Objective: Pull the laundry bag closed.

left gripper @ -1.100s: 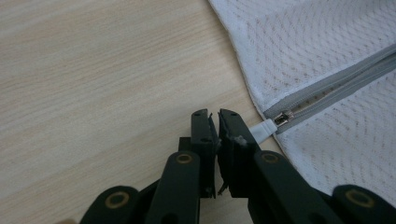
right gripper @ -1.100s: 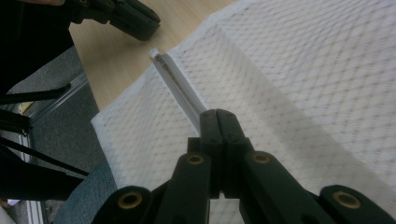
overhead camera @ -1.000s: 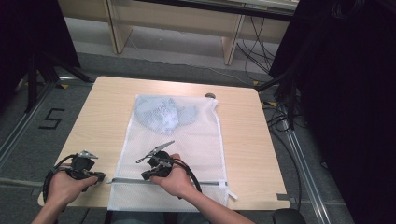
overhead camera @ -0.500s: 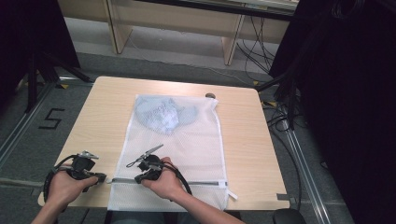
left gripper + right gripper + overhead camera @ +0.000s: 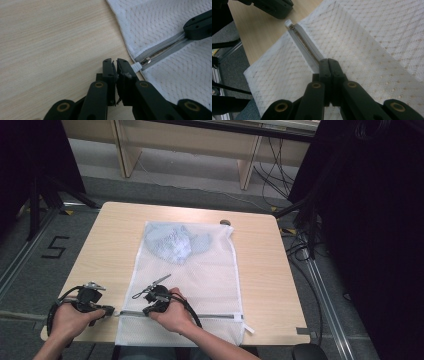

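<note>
Left gripper (image 5: 117, 65), at the near left edge of the table (image 5: 115, 235), has its jaws nearly together, pinching the small white tab (image 5: 135, 67) at the left end of the zipper (image 5: 162, 50); the metal slider (image 5: 145, 60) sits just beyond that tab. Right gripper (image 5: 328, 65) rests a little farther right along the same grey zipper band, jaws fully closed with their tips down on the tape, and from the left gripper view its black tips lie over the zipper, hiding that stretch of it. Both tools work on the white mesh laundry bag (image 5: 200, 270), which lies flat on the near middle of the wooden table, its zipper running left to right near the near edge. Inside the bag, toward its far end, sits a crumpled pale blue garment (image 5: 175, 241), well apart from both grippers. Just beyond the bag's far right corner a small dark round object (image 5: 225, 222) sits on the tabletop. Black cables (image 5: 57, 307) loop from each gripper beside the person's hands.
</note>
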`<state>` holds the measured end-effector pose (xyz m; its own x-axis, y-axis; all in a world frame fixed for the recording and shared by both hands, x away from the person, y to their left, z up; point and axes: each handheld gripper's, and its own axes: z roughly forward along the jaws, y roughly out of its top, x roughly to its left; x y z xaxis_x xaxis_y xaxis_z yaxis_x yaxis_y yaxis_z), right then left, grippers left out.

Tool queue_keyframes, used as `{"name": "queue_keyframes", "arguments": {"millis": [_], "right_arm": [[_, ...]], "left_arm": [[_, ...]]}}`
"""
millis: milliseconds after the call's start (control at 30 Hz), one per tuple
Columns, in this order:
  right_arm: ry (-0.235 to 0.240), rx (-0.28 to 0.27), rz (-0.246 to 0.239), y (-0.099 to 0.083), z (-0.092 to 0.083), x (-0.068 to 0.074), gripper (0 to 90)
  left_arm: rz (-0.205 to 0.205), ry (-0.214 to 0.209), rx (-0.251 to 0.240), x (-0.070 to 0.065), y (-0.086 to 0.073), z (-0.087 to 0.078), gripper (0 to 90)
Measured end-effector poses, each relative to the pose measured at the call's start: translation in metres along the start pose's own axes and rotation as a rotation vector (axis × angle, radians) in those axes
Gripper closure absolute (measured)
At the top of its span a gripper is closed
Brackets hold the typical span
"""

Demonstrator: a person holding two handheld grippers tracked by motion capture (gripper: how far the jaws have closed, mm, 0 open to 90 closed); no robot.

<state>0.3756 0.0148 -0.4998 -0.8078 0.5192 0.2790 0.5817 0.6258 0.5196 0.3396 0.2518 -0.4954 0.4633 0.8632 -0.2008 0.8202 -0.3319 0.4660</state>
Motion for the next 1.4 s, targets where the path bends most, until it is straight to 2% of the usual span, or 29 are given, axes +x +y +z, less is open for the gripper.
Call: {"name": "queue_keyframes", "arguments": {"millis": [200,267,300,333,433,467,500,533,567,600,633,667,700,733,767,800,867,900,933,1033,1133,1233,1367,1400], "right_arm": [[-0.012,-0.003,-0.005,0.0,0.002,0.001,90.0],[-0.017,0.0,-0.013,-0.001,0.003,0.001,90.0],[-0.027,-0.006,-0.016,-0.001,0.002,0.001,90.0],[-0.017,0.003,0.007,-0.002,0.002,0.003,90.0],[-0.032,0.007,-0.017,-0.002,0.002,0.007,90.0],[-0.036,0.013,-0.015,-0.002,0.002,0.008,90.0],[-0.036,0.013,-0.015,-0.002,0.002,0.008,90.0],[-0.033,0.01,-0.016,-0.002,0.002,0.007,90.0],[-0.022,0.008,-0.011,-0.002,0.002,0.006,90.0],[-0.018,0.008,0.0,-0.002,0.002,0.006,90.0],[-0.02,0.006,-0.002,-0.002,0.002,0.005,90.0],[-0.02,0.004,-0.001,-0.002,0.002,0.004,90.0],[-0.016,0.008,0.01,-0.002,0.002,0.005,90.0],[-0.016,0.008,0.007,-0.002,0.002,0.005,90.0],[-0.016,0.007,0.007,-0.002,0.002,0.005,90.0],[-0.015,0.007,0.005,-0.001,0.003,0.004,90.0],[-0.011,0.01,0.009,-0.001,0.002,0.004,90.0],[-0.01,0.01,0.005,-0.001,0.002,0.004,90.0],[-0.012,0.008,-0.004,-0.001,0.003,0.003,90.0],[-0.015,0.012,0.007,0.0,0.003,0.004,90.0],[-0.016,0.012,0.008,0.0,0.003,0.004,90.0],[-0.012,0.008,0.003,0.0,0.003,0.003,90.0],[-0.011,0.006,0.006,0.0,0.003,0.003,90.0],[-0.008,0.0,-0.012,0.0,0.004,0.002,90.0]], "left_arm": [[0.0,-0.002,-0.003,0.001,-0.001,-0.002,81.9],[0.009,0.0,-0.03,0.0,-0.001,-0.003,79.6],[0.072,-0.006,-0.012,0.001,0.0,-0.006,76.4],[0.117,0.006,0.006,0.0,0.0,-0.008,68.8],[0.237,0.041,0.041,-0.002,0.0,-0.007,65.4],[0.272,0.037,0.037,-0.003,0.001,-0.007,61.4],[0.326,0.021,0.047,-0.003,0.003,-0.007,61.4],[0.354,0.015,0.044,-0.005,0.004,-0.008,59.8],[0.408,0.009,0.026,-0.007,0.006,-0.005,58.3],[0.424,-0.003,0.025,-0.01,0.007,-0.003,57.1],[0.473,-0.013,0.055,-0.01,0.009,-0.003,56.5],[0.497,-0.017,0.058,-0.01,0.01,-0.001,55.7],[0.503,-0.029,0.07,-0.011,0.01,0.001,55.8],[0.536,-0.047,0.082,-0.01,0.012,0.002,56.0],[0.537,-0.059,0.088,-0.01,0.011,0.003,57.1],[0.554,-0.083,0.087,-0.009,0.012,0.004,58.9],[0.543,-0.091,0.07,-0.009,0.011,0.005,60.2],[0.556,-0.096,0.076,-0.008,0.012,0.005,60.8],[0.551,-0.104,0.084,-0.008,0.012,0.005,62.1],[0.571,-0.127,0.088,-0.008,0.016,0.007,64.6],[0.589,-0.134,0.103,-0.008,0.018,0.007,66.1],[0.634,-0.138,0.142,-0.009,0.023,0.007,70.9],[0.639,-0.133,0.145,-0.011,0.023,0.007,74.9],[0.638,-0.13,0.157,-0.011,0.023,0.007,77.9]]}}
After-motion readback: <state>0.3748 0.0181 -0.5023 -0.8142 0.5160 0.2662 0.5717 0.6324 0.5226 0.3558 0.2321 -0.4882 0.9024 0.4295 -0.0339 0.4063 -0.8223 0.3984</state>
